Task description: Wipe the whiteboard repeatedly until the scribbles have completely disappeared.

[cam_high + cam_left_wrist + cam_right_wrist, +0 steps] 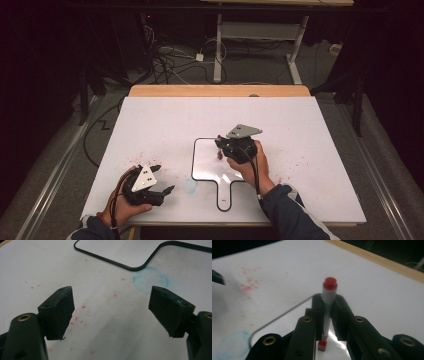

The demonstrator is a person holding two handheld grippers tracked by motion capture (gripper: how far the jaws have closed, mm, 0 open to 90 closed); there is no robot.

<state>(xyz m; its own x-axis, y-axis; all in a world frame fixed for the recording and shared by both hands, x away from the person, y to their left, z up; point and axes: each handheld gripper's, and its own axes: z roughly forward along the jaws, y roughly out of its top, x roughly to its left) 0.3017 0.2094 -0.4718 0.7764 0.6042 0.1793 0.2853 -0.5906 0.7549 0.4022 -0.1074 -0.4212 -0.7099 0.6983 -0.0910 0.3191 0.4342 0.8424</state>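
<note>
Over the small whiteboard (210, 172): right gripper (235, 145) clamps a red marker (328, 302).
Marker stands near upright between the jaws, tip just above or on the board (contact unclear). Bare board lies toward the handle and the person. Left gripper (162, 178), jaws wide and empty, rests well apart beside a blue smudge (150, 280).

Both grippers are black, each topped by a grey three-cornered plate dotted with small dark holes. The left gripper (161, 178) has blocky black jaw pads on rounded arms set with brass-ringed screw holes; the right gripper (220, 146) shows the same brass rings. A black cable trails from each. The person wears dark blue sleeves (290, 210).
</note>
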